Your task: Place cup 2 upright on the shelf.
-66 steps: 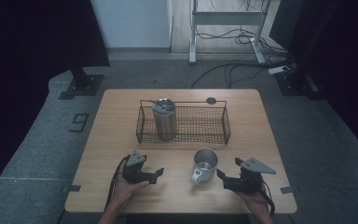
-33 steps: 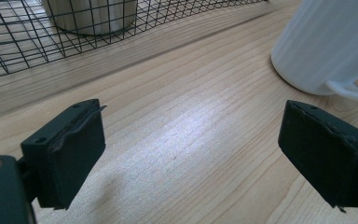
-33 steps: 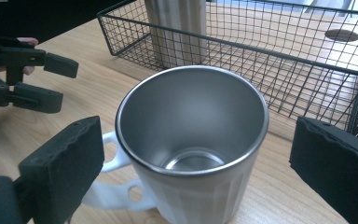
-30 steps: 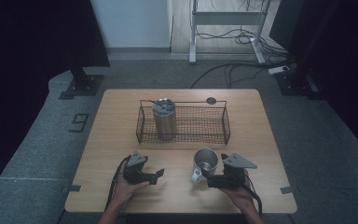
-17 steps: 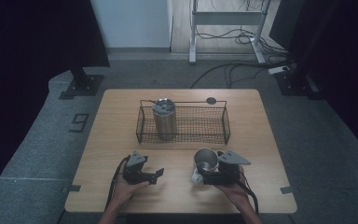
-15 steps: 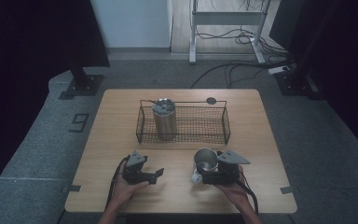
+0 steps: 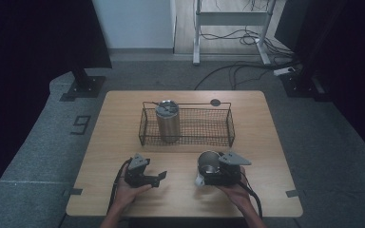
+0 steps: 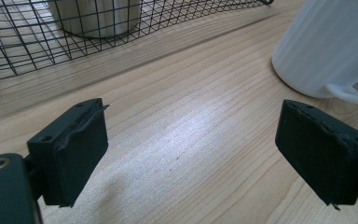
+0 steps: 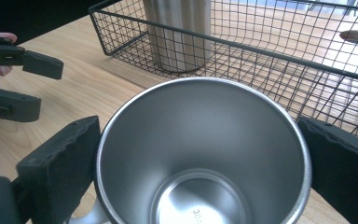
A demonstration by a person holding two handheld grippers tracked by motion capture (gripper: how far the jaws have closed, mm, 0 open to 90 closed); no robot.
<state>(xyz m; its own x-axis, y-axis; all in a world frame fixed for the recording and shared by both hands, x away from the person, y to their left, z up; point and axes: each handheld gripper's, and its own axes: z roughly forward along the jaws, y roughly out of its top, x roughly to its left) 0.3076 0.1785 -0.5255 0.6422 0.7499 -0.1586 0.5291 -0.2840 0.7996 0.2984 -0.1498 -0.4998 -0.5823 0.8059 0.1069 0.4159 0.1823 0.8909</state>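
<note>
Claw, right (image 7: 208, 170): brought in across the bench (image 7: 266, 142) from the right-hand near corner over the last couple of seconds; now set about the mug (image 9: 200, 154), one black jaw on each side of the rim. Left jaw seemingly against the rim in the right gripper view; right jaw crossed by the rim's edge. Cannot tell whether clamped or merely straddling. Judged as the approach finished and the grasp at hand or just begun; mug not lifted, base on the wood.

Claw, left (image 7: 160, 176): unmoved through the same span; resting low at the near left of the bench, jaws spread wide, nothing between them but bare wood.

Bench: light wood, no other change noted.

Wire basket (image 7: 204, 126): black mesh, mid-bench, beyond both claws; place unchanged. Likely destination for the mug, as a judgement only.

Steel tumbler (image 7: 168, 124): upright inside the basket at its left end, lidded; not touched.

Mug: near right of the bench, just short of the basket, upright, mouth open; steel inside, pale ribbed outside with a pale handle (image 8: 349, 91) as seen from the left gripper view.

Dark round disc (image 7: 215, 102): on the bench behind the basket; nature not made out.

Hidden or unclear: mug's base and lower wall cut off in the right gripper view; small marking on its inner floor only partly legible; handle half covered by the left claw's jaw in the left gripper view; tumbler top cropped in both gripper views.
</note>
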